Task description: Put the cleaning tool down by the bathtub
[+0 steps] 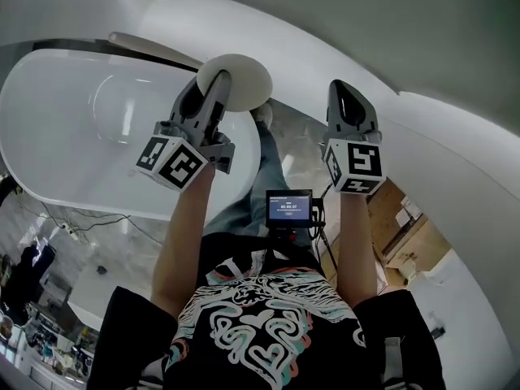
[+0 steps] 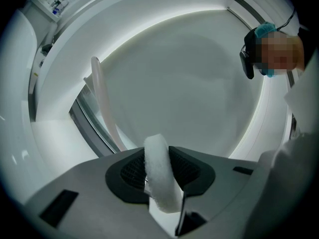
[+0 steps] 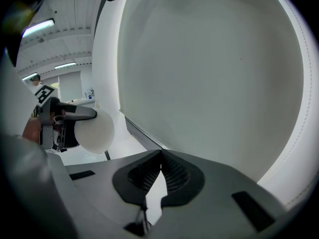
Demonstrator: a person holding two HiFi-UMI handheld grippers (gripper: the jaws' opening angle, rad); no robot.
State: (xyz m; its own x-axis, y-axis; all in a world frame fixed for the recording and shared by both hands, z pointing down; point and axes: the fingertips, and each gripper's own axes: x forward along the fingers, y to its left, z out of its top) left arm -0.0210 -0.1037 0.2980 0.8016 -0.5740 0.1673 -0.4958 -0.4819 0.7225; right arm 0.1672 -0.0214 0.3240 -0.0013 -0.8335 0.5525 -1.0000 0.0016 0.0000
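The cleaning tool is a round white pad [image 1: 242, 80] on a long pale handle [image 1: 150, 49] that runs up and left over the white bathtub [image 1: 57, 120]. My left gripper [image 1: 213, 86] is shut on the pad's edge, above the tub's right end. In the left gripper view the fluffy pad [image 2: 160, 176] stands edge-on between the jaws of the left gripper [image 2: 158, 159], and the handle [image 2: 102, 101] rises to the left. My right gripper [image 1: 348, 100] hangs to the right, apart from the tool. It is shut and empty [image 3: 160, 158]. The right gripper view also shows the pad [image 3: 97, 128].
A curved white wall [image 1: 382, 39] sweeps behind and to the right of the tub. A small screen [image 1: 288, 207] is mounted at the person's chest. Cables [image 1: 77, 226] lie on the marble floor by the tub's near side. Wooden furniture [image 1: 406, 226] stands lower right. Another person [image 2: 269, 46] shows at the upper right of the left gripper view.
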